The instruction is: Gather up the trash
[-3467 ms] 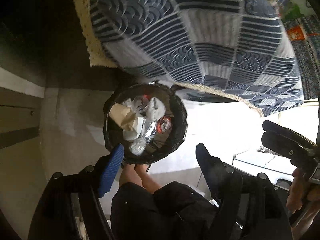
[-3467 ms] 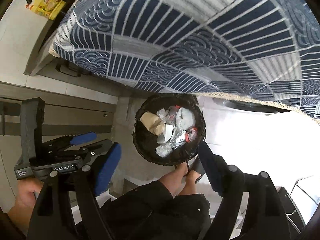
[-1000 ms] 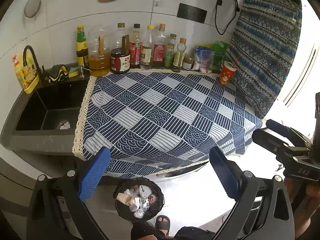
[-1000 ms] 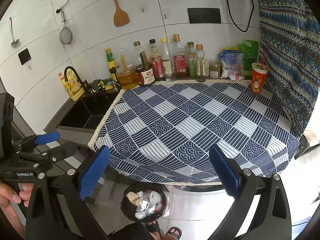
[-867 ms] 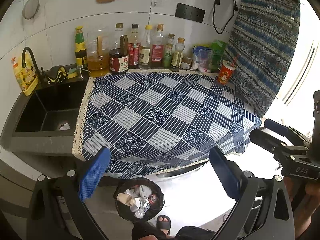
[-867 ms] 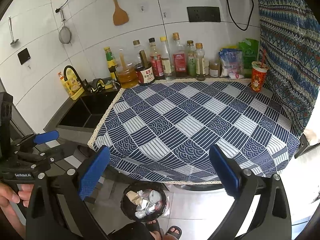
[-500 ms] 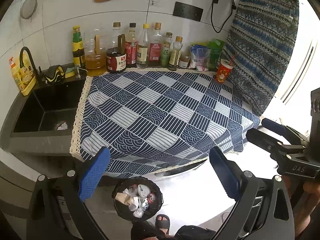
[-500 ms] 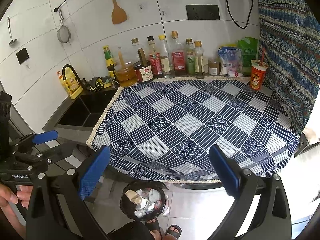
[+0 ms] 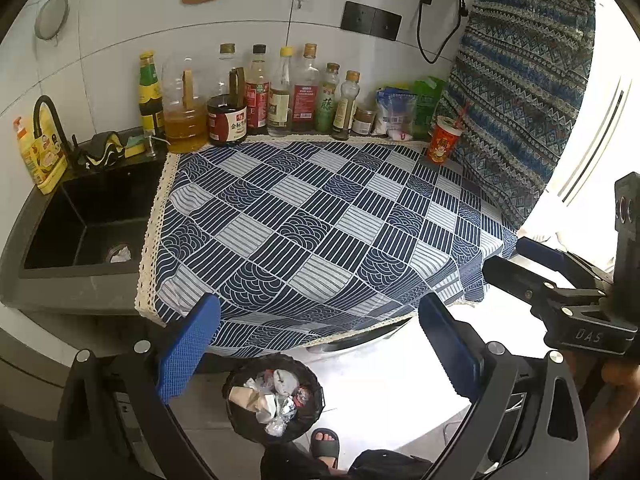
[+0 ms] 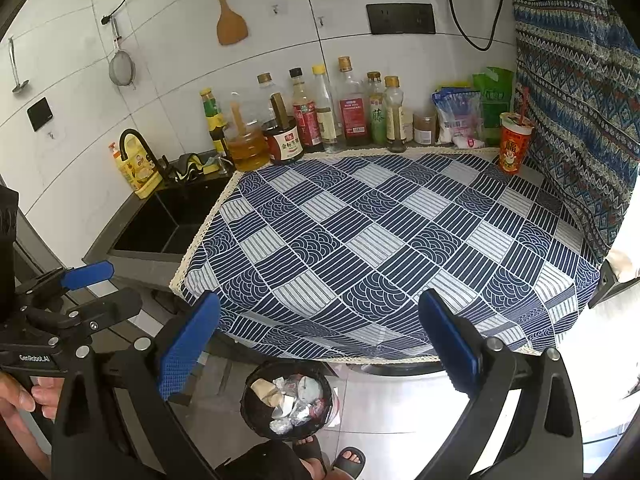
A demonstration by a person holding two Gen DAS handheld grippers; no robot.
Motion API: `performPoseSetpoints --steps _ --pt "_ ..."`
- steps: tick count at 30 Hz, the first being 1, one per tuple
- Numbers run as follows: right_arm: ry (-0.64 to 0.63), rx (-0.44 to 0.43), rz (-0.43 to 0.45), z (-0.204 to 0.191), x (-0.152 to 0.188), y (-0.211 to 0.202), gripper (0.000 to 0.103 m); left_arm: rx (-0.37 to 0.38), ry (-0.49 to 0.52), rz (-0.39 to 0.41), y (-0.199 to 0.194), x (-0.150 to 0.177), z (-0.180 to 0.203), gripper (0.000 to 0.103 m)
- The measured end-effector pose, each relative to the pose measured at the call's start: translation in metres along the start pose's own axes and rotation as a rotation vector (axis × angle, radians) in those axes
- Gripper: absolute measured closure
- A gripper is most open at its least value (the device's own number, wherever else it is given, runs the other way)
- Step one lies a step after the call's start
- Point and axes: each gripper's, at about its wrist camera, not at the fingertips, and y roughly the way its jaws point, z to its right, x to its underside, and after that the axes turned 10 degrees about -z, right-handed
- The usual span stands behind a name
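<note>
Grippers: I hold left (image 9: 320, 344) and right (image 10: 320, 340) spread wide, gripping nothing, above the cloth (image 9: 320, 216). Trash (image 10: 288, 402) fills the bin (image 10: 250, 404) on the floor below the counter edge.

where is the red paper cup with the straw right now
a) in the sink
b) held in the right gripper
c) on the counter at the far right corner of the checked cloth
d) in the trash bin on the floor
c: the red paper cup stands upright on the checked cloth at its far right corner, by the patterned curtain.
</note>
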Motion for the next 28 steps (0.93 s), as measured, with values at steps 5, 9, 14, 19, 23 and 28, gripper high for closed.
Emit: performPoseSetpoints --steps 5,9,14,19,23,28 --pt "0.001 0.0 -0.001 0.0008 -0.0005 0.0013 0.005 -0.009 -0.007 0.0 0.0013 -0.0014 -0.001 0.007" --pt "0.002 -0.002 -0.004 0.0022 -0.002 0.0033 0.005 -0.011 -0.007 0.001 0.0013 -0.0017 -0.0015 0.007" --pt "0.002 -0.003 -0.007 0.0032 -0.002 0.0041 0.005 0.0 -0.013 0.0 0.0008 -0.0021 -0.0027 0.007" --pt "0.002 -0.006 -0.003 0.0028 -0.0021 0.0042 0.005 -0.001 -0.011 0.01 -0.0022 -0.002 -0.003 0.007" --pt "-0.002 -0.007 -0.006 0.0036 -0.002 0.005 0.005 -0.022 -0.035 0.014 -0.0025 -0.0028 -0.0046 0.007" --pt "-0.004 -0.007 -0.011 0.0072 -0.0021 0.0062 0.005 -0.022 -0.033 0.016 -0.0028 -0.0026 -0.0053 0.007"
